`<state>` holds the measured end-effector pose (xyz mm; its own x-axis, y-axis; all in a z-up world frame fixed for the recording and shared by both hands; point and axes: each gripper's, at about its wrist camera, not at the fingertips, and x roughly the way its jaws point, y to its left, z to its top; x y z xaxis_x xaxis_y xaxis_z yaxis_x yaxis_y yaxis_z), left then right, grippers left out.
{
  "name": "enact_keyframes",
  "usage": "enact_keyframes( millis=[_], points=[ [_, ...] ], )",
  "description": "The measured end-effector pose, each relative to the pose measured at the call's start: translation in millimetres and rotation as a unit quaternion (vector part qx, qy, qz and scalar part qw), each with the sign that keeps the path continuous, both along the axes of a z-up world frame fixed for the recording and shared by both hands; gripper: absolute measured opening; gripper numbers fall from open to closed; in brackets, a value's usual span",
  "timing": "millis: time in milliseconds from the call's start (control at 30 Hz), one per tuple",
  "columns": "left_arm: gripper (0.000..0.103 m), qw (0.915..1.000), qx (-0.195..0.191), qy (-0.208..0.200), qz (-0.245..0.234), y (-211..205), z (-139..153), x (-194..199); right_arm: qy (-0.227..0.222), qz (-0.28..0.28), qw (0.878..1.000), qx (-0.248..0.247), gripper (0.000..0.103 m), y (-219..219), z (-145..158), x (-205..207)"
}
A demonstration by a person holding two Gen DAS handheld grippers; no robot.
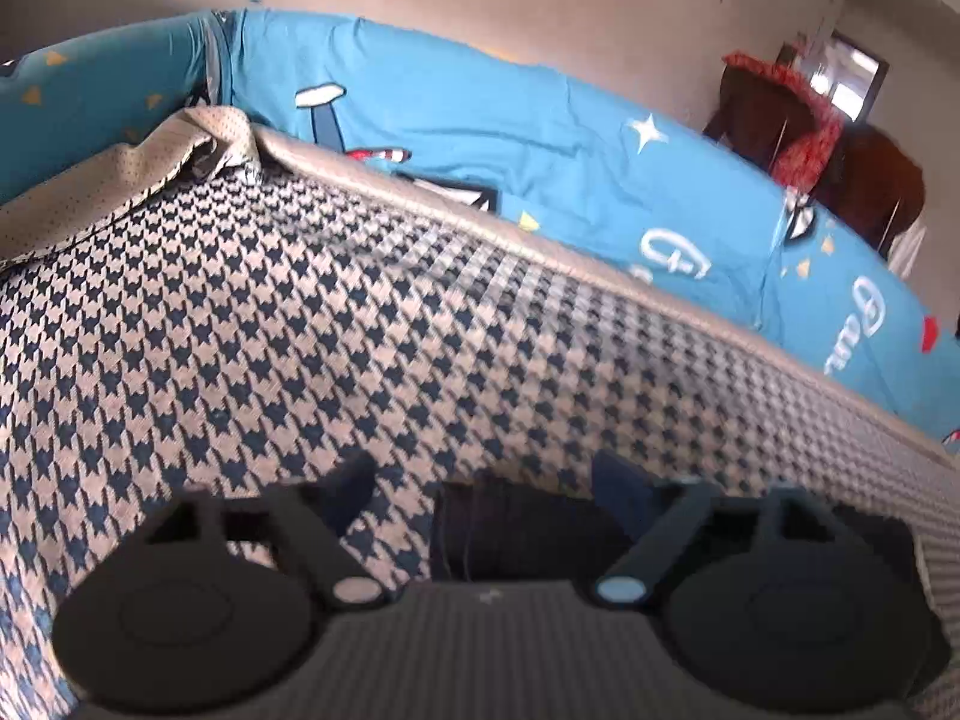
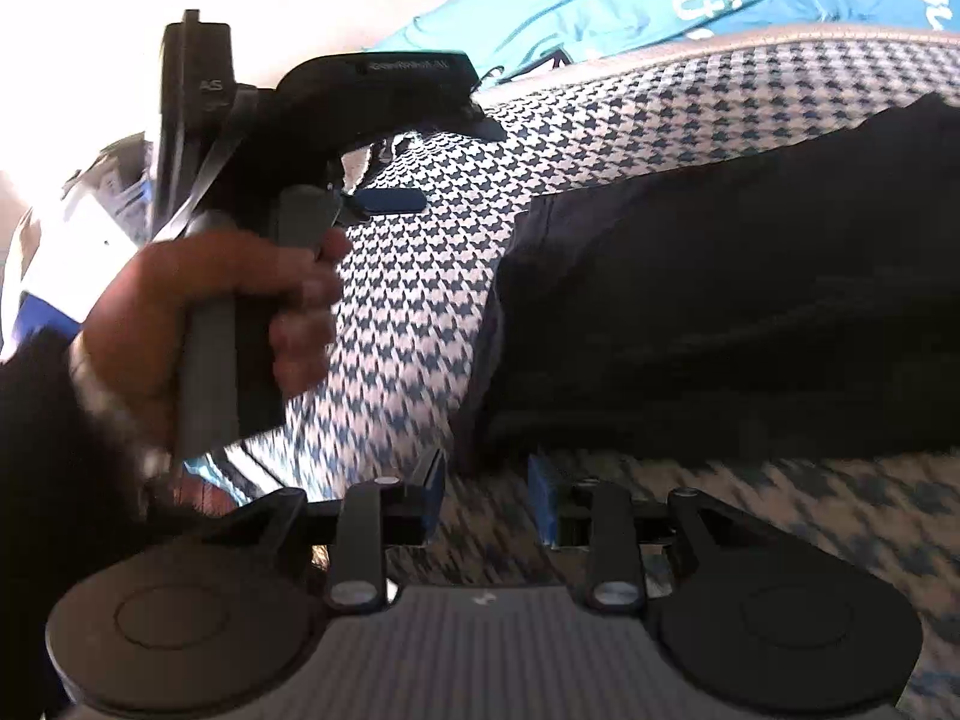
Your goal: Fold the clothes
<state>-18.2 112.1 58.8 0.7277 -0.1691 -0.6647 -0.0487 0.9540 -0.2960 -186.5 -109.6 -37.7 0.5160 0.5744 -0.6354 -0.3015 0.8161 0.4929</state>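
Observation:
A dark navy garment (image 2: 750, 300) lies flat on the houndstooth cover (image 2: 420, 300), filling the right of the right wrist view. My right gripper (image 2: 487, 495) is open, its blue pads just off the garment's near left corner, holding nothing. My left gripper (image 1: 480, 498) is open over the houndstooth cover (image 1: 300, 330); a dark piece of the garment (image 1: 516, 534) lies between its fingers, not pinched. The right wrist view shows the left gripper (image 2: 384, 201) held in a hand, left of the garment.
A blue patterned bedsheet (image 1: 540, 138) lies beyond the cover's far edge. A turned-back beige corner of the cover (image 1: 180, 150) is at the far left. Dark wooden furniture with a red cloth (image 1: 804, 138) stands by the wall at right.

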Motion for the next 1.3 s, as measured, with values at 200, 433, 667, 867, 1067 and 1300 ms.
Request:
enact_keyframes(
  millis=[200,433,667,867,1067,1300],
  points=[
    [0.098,0.9978,0.0,0.018,-0.064,-30.7,-6.0,-4.1,-0.046,-0.07,0.996,-0.032,0.035,-29.9,8.0,-14.8],
    [0.103,0.9873,0.013,0.068,-0.143,-66.7,-27.9,-7.6,-0.065,-0.136,0.988,-0.039,0.035,-51.1,11.9,-5.5],
    [0.103,0.9761,0.02,0.101,-0.192,-70.6,-43.0,-11.9,-0.08,-0.098,0.99,-0.063,0.035,-29.5,11.8,-4.1],
    [0.103,0.9738,0.02,0.119,-0.193,-56.8,-50.8,-18.9,-0.107,-0.041,0.99,-0.081,0.035,9.7,0.2,22.5],
    [0.103,0.9765,0.029,0.133,-0.167,-37.3,-55.3,-20.9,-0.108,0.022,0.991,-0.069,0.033,39.3,-5.6,26.7],
    [0.103,0.9804,0.005,0.133,-0.145,-16.4,-55.6,-21.1,-0.103,0.045,0.989,-0.095,0.017,60.8,-19.9,30.6]
  ],
)
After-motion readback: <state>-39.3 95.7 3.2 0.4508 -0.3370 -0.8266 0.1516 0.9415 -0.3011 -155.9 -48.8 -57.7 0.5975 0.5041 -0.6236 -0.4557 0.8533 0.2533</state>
